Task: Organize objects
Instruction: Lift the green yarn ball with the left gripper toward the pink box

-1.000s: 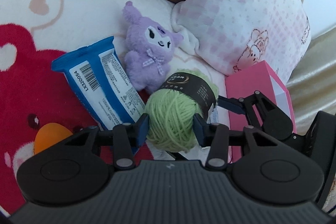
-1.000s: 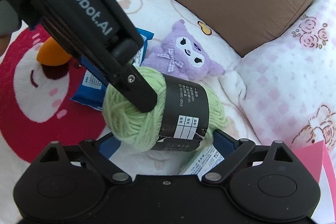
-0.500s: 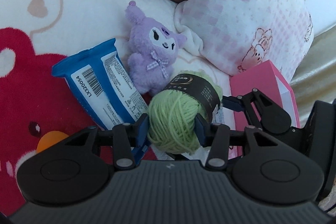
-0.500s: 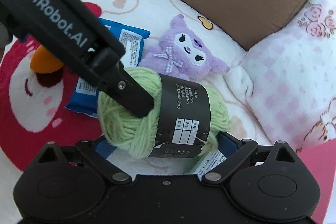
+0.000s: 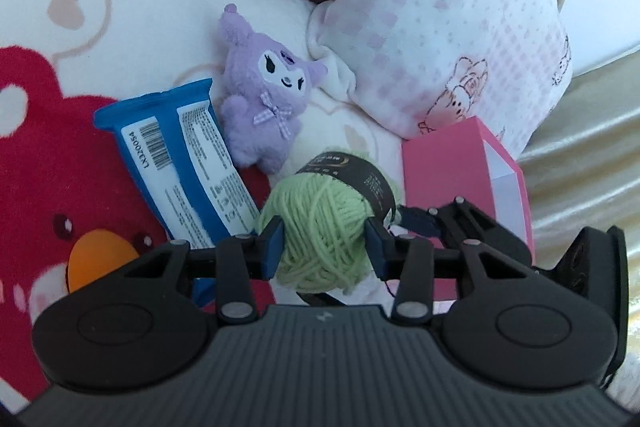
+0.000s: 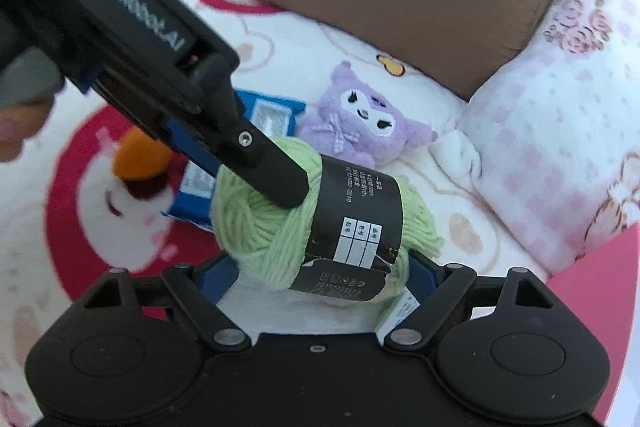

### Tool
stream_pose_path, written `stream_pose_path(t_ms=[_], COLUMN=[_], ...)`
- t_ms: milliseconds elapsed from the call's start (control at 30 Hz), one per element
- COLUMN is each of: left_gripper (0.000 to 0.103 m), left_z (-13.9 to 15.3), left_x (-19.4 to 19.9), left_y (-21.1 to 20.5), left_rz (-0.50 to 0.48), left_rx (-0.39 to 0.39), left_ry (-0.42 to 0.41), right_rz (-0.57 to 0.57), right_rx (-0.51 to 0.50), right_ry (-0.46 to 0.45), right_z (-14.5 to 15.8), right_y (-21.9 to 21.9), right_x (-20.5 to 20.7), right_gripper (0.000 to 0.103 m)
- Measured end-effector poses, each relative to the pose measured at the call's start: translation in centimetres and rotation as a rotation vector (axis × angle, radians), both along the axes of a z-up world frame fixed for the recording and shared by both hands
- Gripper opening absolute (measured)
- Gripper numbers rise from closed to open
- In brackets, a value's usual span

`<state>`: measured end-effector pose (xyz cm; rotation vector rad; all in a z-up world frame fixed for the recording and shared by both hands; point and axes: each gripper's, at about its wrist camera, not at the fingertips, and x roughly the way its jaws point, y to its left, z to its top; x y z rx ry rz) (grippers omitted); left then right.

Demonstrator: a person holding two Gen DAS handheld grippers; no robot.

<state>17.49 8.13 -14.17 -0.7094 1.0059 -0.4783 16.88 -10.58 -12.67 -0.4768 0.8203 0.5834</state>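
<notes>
Left gripper (image 5: 324,247) with green yarn ball (image 5: 320,227) clamped between pads has lifted and shifted away from purple plush (image 5: 264,107): more white blanket (image 5: 168,15) now shows between yarn and plush. Blue snack packet (image 5: 180,163) more exposed beside plush. In right wrist view, yarn ball (image 6: 316,223) sits lower relative to plush (image 6: 360,115), overlapping right gripper (image 6: 320,283) fingers, which stand spread wide.

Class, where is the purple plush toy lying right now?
The purple plush toy lies on the blanket, between the blue packet and pink pillow.
</notes>
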Motion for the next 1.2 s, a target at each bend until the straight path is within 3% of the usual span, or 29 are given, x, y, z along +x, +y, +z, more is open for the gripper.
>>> stream_pose_path(t_ms=[200, 333, 467, 700, 833, 967, 1067, 1133, 1200], left_gripper=[0.042, 0.042, 0.042, 0.042, 0.048, 0.049, 0.052, 0.052, 0.052], left_z=[-0.3, -0.2, 0.3, -0.1, 0.2, -0.2, -0.6, -1.2, -1.9], left_x=[-1.0, -2.3, -3.5, -4.6, -4.6, -4.5, -4.7, -4.8, -4.9], left_y=[0.1, -0.9, -2.2, -3.4, -4.2, -3.5, -3.1, -2.7, -2.3], left_rz=[-0.006, -0.033, -0.069, -0.073, -0.042, -0.045, -0.028, -0.002, 0.027], left_rx=[-0.056, -0.019, 0.039, 0.154, 0.341, 0.313, 0.295, 0.246, 0.202], left_ry=[0.096, 0.124, 0.125, 0.131, 0.055, 0.09, 0.109, 0.14, 0.162], right_rz=[-0.098, -0.137, -0.184, -0.167, -0.147, -0.132, -0.113, -0.08, -0.047], right_rx=[0.122, 0.167, 0.206, 0.186, 0.16, 0.152, 0.134, 0.131, 0.098], right_ry=[0.093, 0.124, 0.17, 0.177, 0.1, 0.121, 0.147, 0.174, 0.144], right_z=[0.5, 1.2, 0.3, 1.4, 1.6, 0.7, -0.2, -0.9, -1.5], right_y=[-1.0, -2.3, -2.4, -3.1, -3.2, -3.4, -3.3, -3.1, -2.6], right_x=[-2.5, -4.3, -5.8, -8.6, -9.1, -7.8, -6.7, -6.3, -6.6], right_gripper=[0.089, 0.089, 0.089, 0.088, 0.088, 0.089, 0.096, 0.096, 0.096])
